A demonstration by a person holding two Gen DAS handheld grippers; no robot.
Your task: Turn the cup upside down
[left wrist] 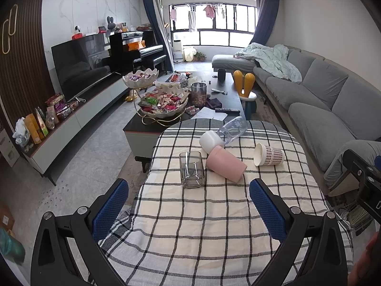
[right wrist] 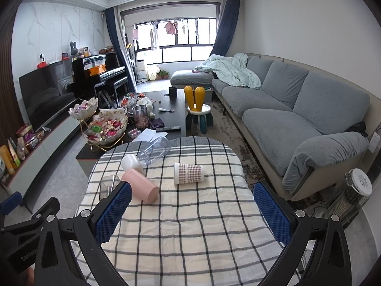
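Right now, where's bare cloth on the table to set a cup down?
Free: the near half of the checked tablecloth, between the open left gripper and right gripper. Crowded: far half, with glass cup, pink cup, white cup, clear bottle and paper cup lying there.

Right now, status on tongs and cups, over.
Left tongs open, empty; right tongs open, empty. Clear glass tumbler, pink plastic cup, checked paper cup all on sides. Approach unobstructed.

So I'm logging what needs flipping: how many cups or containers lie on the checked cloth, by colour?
Pink cup: 1
White cup: 1
Checked paper cup: 1
Clear glass: 1
Clear plastic bottle: 1
Total: 5
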